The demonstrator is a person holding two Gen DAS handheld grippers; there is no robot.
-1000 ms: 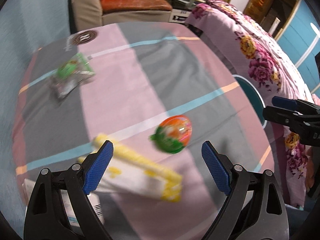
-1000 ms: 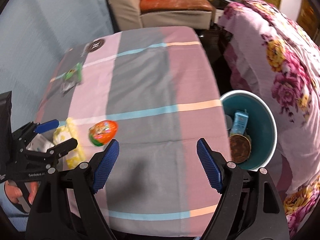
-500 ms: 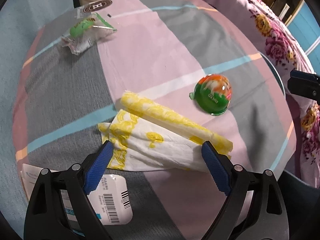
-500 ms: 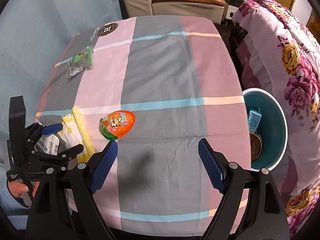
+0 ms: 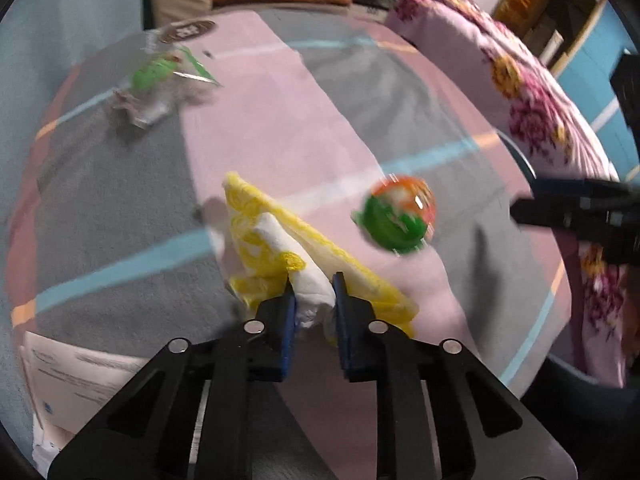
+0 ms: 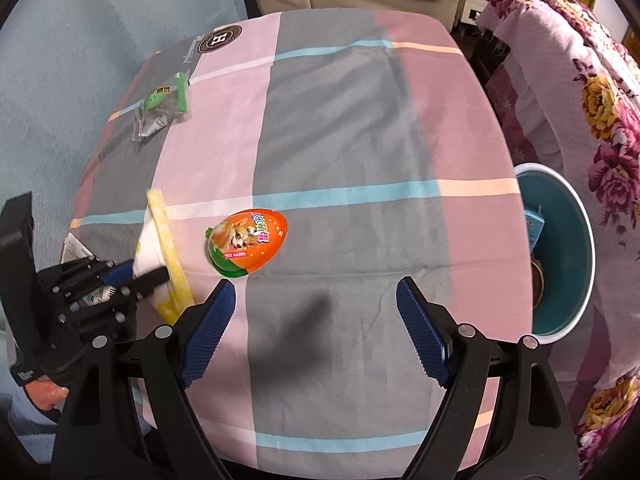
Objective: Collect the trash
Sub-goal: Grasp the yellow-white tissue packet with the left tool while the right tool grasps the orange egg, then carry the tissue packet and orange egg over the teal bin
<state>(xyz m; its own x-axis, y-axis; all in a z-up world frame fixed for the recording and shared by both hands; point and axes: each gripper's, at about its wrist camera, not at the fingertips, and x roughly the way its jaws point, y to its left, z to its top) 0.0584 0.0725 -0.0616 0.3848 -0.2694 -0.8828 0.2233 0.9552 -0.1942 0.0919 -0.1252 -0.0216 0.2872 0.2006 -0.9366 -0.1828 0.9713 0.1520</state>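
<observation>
Checked-cloth bench (image 6: 340, 128), sofa at 12, floral bed (image 6: 592, 92) and teal bin (image 6: 576, 264) at 3; left tool (image 5: 314, 292) clamped on napkin (image 5: 280, 248), right tool (image 6: 316, 292) apart near egg (image 6: 248, 242).

A round dark emblem (image 6: 221, 38) printed on the tablecloth (image 6: 344, 120) bears the letter "H". The orange and green egg-shaped package (image 6: 247, 242) carries coloured characters beside a dog picture; these are not legible. Print on the green wrapper (image 6: 162, 100) is too small to read.
</observation>
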